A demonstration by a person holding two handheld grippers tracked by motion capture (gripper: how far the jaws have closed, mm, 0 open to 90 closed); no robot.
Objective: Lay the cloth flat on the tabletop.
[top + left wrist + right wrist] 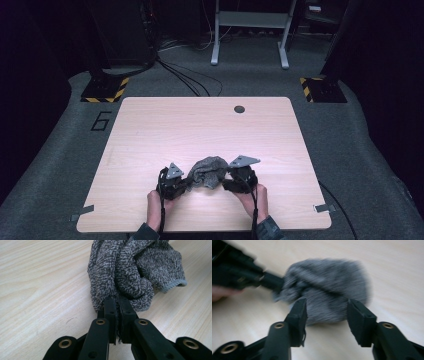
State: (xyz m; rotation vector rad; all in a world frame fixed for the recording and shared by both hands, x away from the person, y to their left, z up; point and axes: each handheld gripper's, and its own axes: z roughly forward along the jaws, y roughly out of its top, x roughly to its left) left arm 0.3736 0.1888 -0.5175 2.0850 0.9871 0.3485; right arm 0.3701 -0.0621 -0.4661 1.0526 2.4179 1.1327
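A crumpled cloth lies on the table between both grippers.

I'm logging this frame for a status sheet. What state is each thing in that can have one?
Grey speckled knitted cloth: bunched in a heap on the light wooden table, one edge pinched.
Left gripper: shut on the cloth's edge.
Right gripper: jaws apart, either side of the cloth's near end, no pad pressing on it; blurred.

Grey cloth motion-blurred in the right gripper view, top edge cropped in the left gripper view.
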